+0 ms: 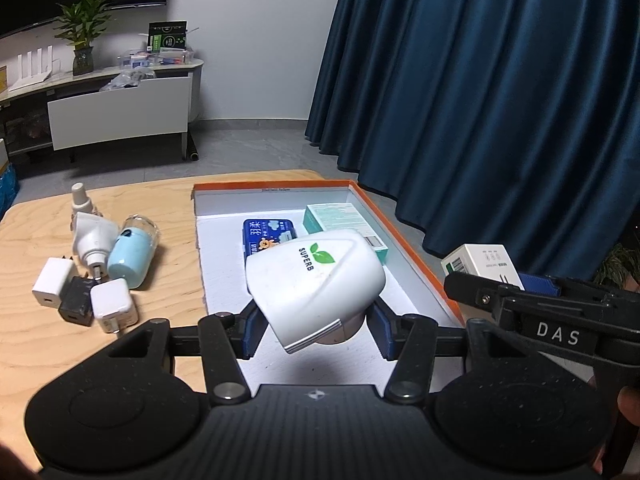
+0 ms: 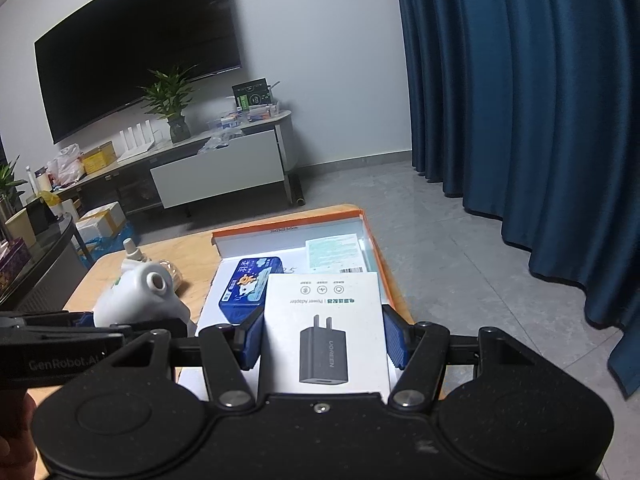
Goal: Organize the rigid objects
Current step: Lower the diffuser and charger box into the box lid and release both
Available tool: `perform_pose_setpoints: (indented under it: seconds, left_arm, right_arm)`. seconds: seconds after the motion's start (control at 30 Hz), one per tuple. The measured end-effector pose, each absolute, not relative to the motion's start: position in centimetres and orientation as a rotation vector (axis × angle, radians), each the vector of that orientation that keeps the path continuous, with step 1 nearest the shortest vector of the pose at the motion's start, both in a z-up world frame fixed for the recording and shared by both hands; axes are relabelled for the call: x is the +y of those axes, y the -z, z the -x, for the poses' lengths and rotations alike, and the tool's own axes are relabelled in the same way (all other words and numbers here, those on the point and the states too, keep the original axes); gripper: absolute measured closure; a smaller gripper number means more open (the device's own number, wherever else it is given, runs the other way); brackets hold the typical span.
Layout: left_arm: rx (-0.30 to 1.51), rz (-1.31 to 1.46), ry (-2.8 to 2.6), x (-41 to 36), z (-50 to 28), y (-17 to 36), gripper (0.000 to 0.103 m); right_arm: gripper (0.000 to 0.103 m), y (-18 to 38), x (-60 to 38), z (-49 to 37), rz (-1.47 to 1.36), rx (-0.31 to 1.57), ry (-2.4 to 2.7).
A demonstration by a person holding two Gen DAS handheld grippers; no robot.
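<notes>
1. Left claw is clamped on a white SUPERB plug-in device, its blue pads pressed against both sides. The device hangs tilted over the near half of the orange-rimmed tray.
2. Right claw is gripping a white power adapter box with a black charger printed on it, pads snug on both edges. It's also held above the tray, right of the other claw.
3. Already lying in the tray: a blue tin and a teal-and-white carton next to it, toward the far end.
4. On the wooden desk, left of the tray, sits a little pile: two white charger cubes, a black one, a white plug-in unit, a light blue bottle on its side, plus a small bottle behind them.
</notes>
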State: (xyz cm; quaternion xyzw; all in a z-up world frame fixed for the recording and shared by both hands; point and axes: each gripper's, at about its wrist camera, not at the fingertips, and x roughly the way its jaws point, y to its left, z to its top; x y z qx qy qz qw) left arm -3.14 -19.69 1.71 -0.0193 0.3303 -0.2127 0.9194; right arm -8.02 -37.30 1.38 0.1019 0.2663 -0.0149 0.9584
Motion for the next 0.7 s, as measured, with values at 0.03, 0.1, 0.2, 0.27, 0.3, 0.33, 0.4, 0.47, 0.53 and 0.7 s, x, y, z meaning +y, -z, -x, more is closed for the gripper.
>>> perform_pose_setpoints:
  seconds: [0.03, 0.1, 0.2, 0.27, 0.3, 0.33, 0.4, 0.47, 0.53, 0.7]
  left_arm:
    - [0.68, 0.039, 0.437, -19.8, 3.0, -1.7, 0.049]
    - [0.682, 0.035, 0.438, -20.1, 2.8, -1.6, 0.049]
    - [0.685, 0.031, 0.438, -20.3, 2.6, -1.6, 0.049]
    - [0.685, 0.028, 0.439, -20.5, 2.4, -1.5, 0.049]
    - [0.687, 0.028, 0.44, -20.6, 2.3, -1.5, 0.049]
    - [0.688, 0.028, 0.439, -20.7, 2.2, -1.5, 0.049]
    - [0.689, 0.027, 0.441, -20.9, 2.0, -1.5, 0.049]
    - [0.689, 0.028, 0.442, -21.0, 1.8, -1.5, 0.049]
    - [0.69, 0.029, 0.444, -21.0, 1.8, -1.5, 0.049]
    - [0.698, 0.027, 0.441, -21.6, 1.3, -1.3, 0.049]
  right_arm:
    - [0.032, -1.4, -37.4, 7.9, -0.205, 0.54, 0.029]
    - [0.032, -1.4, -37.5, 7.6, -0.203, 0.54, 0.025]
    - [0.032, -1.4, -37.6, 7.3, -0.207, 0.542, 0.024]
    - [0.032, -1.4, -37.8, 7.0, -0.214, 0.542, 0.021]
    - [0.032, -1.4, -37.9, 6.8, -0.218, 0.543, 0.018]
    - [0.032, -1.4, -37.9, 6.6, -0.219, 0.544, 0.016]
    - [0.032, -1.4, -38.0, 6.3, -0.216, 0.544, 0.012]
    - [0.032, -1.5, -38.0, 6.0, -0.215, 0.547, 0.01]
    - [0.032, -1.5, -38.2, 5.7, -0.219, 0.549, 0.004]
    - [0.032, -1.3, -38.3, 4.8, -0.225, 0.561, -0.006]
